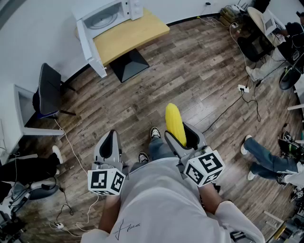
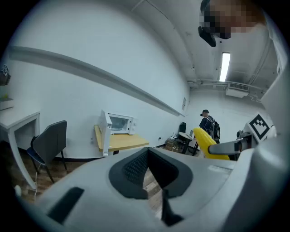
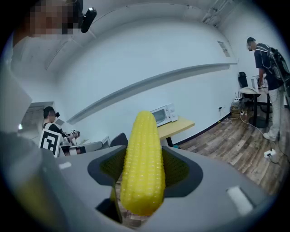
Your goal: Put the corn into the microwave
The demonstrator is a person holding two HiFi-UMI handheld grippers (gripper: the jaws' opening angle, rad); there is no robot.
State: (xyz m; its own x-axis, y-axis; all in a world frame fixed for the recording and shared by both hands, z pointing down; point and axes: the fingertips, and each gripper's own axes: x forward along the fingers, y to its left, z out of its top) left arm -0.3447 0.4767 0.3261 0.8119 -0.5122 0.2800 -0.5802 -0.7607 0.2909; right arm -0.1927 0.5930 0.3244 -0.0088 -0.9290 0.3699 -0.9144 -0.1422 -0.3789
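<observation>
A yellow corn cob (image 1: 174, 122) stands up between the fingers of my right gripper (image 1: 183, 130), which is shut on it. In the right gripper view the corn (image 3: 142, 167) fills the gap between the dark pads. My left gripper (image 1: 111, 135) is held beside it to the left, shut with nothing in it (image 2: 152, 174). The corn (image 2: 205, 141) shows at the right of the left gripper view. The white microwave (image 1: 107, 14) sits far ahead on a wooden table (image 1: 130, 33), its door (image 1: 90, 45) swung open. It also shows small and distant in both gripper views (image 2: 118, 123) (image 3: 163, 114).
Wood-plank floor lies between me and the table. A dark chair (image 1: 47, 90) and a white desk (image 1: 21, 109) stand at the left. Cables and a power strip (image 1: 243, 88) lie at the right, near a person's legs (image 1: 266, 156). Another person (image 3: 267, 68) stands by a far desk.
</observation>
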